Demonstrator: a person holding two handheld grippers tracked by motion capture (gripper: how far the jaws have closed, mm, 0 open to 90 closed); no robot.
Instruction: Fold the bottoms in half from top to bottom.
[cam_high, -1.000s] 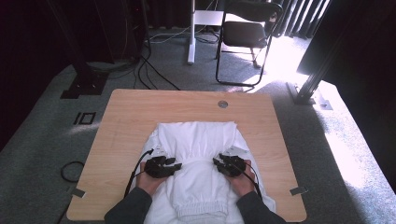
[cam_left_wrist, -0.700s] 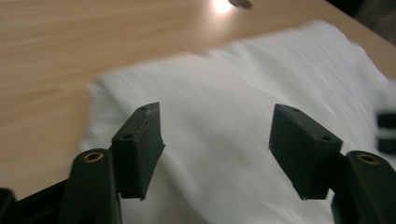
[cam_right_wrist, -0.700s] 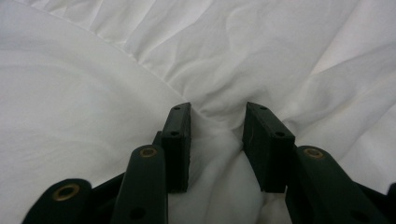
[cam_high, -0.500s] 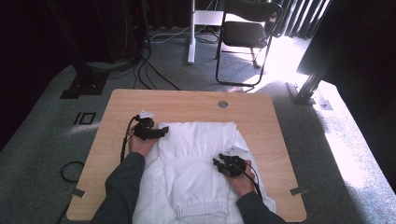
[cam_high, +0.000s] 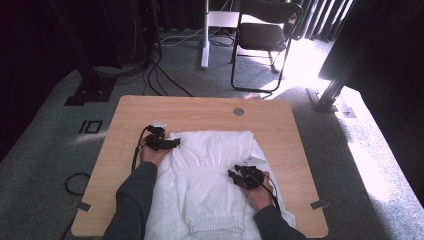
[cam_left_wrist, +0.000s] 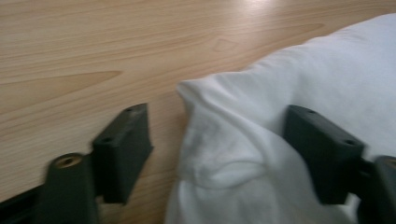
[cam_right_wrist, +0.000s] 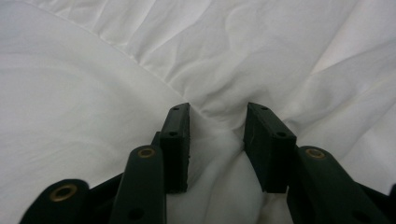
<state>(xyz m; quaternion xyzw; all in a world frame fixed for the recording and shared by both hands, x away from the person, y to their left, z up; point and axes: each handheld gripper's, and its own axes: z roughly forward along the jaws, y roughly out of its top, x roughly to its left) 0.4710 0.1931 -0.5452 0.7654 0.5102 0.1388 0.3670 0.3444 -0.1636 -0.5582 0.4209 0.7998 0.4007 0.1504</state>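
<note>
The left gripper (cam_high: 172, 143) stood apart around the white garment's (cam_high: 215, 170) corner (closing, not yet pinching). The right gripper (cam_high: 233, 175) clamped a fold at the middle; next, the left probably needed a firm pinch.

You're working a white garment (cam_high: 210, 172) that's lying spread across the wooden tabletop (cam_high: 295, 150). Your left gripper (cam_high: 161, 141) is sitting at its far left corner, and your right gripper (cam_high: 244, 176) is resting on the cloth's right side, well apart.

Left gripper (cam_high: 172, 143) jaws apart — just closing, right gripper (cam_high: 233, 174) pinching
</note>
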